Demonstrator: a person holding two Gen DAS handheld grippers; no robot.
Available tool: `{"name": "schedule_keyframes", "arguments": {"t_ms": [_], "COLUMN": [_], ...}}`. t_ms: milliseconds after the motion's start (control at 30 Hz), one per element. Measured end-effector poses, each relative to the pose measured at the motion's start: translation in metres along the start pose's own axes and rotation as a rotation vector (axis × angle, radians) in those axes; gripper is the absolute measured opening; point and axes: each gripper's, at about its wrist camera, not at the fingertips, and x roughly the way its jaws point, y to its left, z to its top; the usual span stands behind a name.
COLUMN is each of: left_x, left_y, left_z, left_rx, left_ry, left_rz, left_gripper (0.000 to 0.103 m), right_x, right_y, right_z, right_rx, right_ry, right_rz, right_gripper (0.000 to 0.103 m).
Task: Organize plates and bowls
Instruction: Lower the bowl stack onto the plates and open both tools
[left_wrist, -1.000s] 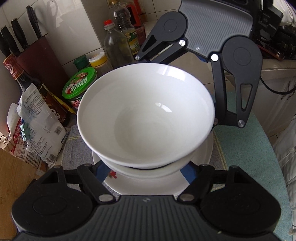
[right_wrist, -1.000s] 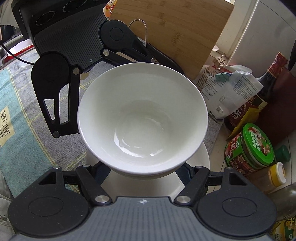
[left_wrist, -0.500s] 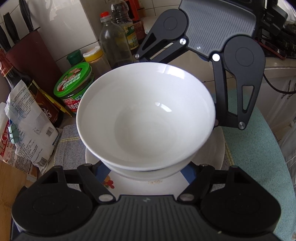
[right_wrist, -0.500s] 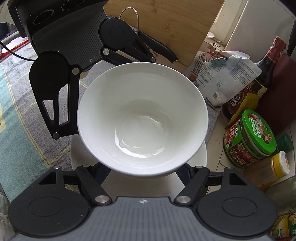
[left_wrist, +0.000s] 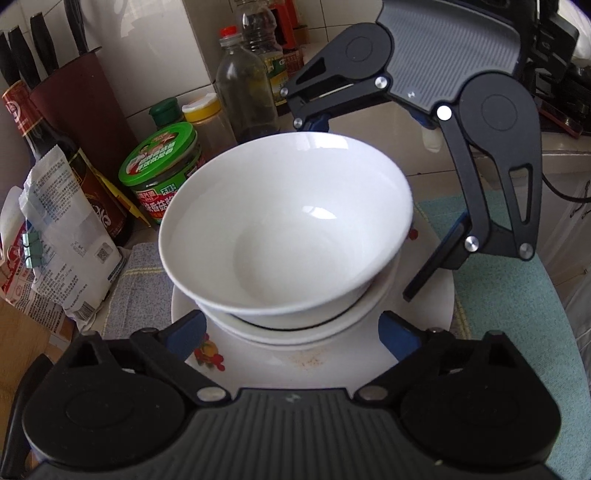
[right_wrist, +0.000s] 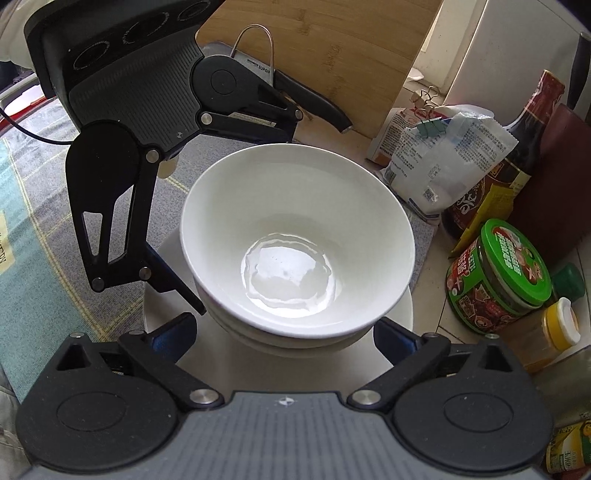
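Where the white bowl (left_wrist: 284, 225) now sits, it is nested in a second white bowl (left_wrist: 295, 328), and both stand on a white plate (left_wrist: 280, 365) with a small fruit print at its near rim. The plate rests on a grey cloth (left_wrist: 144, 291) on the worktop (right_wrist: 432, 325).

The left hand-held gripper (left_wrist: 291, 328) faces the stack from one side and the right hand-held gripper (right_wrist: 284, 328) from the opposite side, each pointing steeply down at it. Both have just been opening. Each now stands released, with its blue-padded fingers spread to either side of the lower bowl and apart from it; the stack lies between the fingers, but no pad presses on it. The upper bowl appears slightly tilted in the lower one.

The stack lies straight ahead of each hand-held gripper, and neither hand is clearly the nearer. The bowls are round, so no long axis governs the approach. Judgement: the stacking step looks complete, and the next move calls for drawing both hand-held grippers straight back, with the open fingers kept clear of the plate rim.

Beyond the stack stand a green-lidded jar (left_wrist: 162, 173), a yellow-capped bottle (left_wrist: 207, 122), a clear oil bottle (left_wrist: 243, 88), a dark sauce bottle (left_wrist: 62, 166), a clipped paper packet (left_wrist: 62, 236), a knife block (left_wrist: 81, 103) and a wooden cutting board (right_wrist: 325, 48).
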Motion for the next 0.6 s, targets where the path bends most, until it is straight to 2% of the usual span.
{"name": "schedule_keyframes", "arguments": {"t_ms": [133,267,333,467,600], "left_x": [-0.011,-0.029,-0.039,-0.055,-0.072], "left_y": [0.000,0.004,0.002,-0.012,-0.034], "left_z": [-0.007,-0.016,-0.021,-0.026,-0.029], "left_rx": [-0.070,-0.233,-0.314,-0.471,-0.581], "left_ry": [-0.005,-0.028,-0.055,-0.091,-0.118], "left_rz": [0.052,0.102,0.139,0.282,0.420], "left_gripper": [0.100,0.100,0.100,0.100,0.102], "right_x": [-0.004,-0.011,-0.012,-0.016,-0.016], "right_y": [0.003,0.005,0.007,0.011,0.013], "right_z": [0.000,-0.002,-0.002,-0.004,-0.003], "right_rx": [-0.006,0.003,0.013,0.052,0.125], "right_ry": [-0.005,-0.022,-0.013,-0.006,0.021], "right_rz": [-0.020,-0.026,-0.065,-0.108,-0.138], "right_gripper": [0.103,0.103,0.103,0.103,0.103]}}
